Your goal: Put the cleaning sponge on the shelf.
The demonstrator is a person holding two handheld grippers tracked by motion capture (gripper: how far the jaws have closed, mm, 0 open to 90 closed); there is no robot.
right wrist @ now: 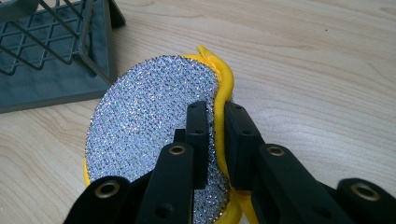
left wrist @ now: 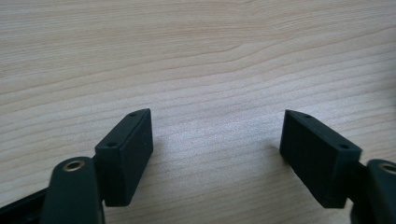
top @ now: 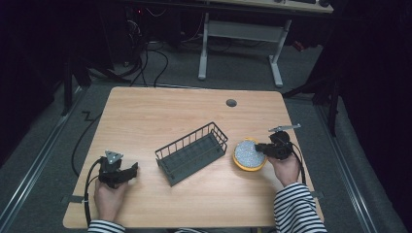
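While the right gripper [right wrist: 215, 135] pinches the yellow rim of a silver scouring pad [right wrist: 149, 121], a wire basket [top: 192, 152] sits just beside it. Near the table's [top: 145, 116] front left, the left gripper [left wrist: 217, 144] is spread wide over bare wood.

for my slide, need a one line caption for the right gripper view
Right gripper pinching the edge of a round yellow scouring pad with a silver face, beside a grey wire basket.

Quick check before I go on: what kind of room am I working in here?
Probably a lab or recording workspace, not a kitchen: a bare wooden table with a cable grommet, loose cables on the floor, and another desk frame behind, all ringed by darkness.
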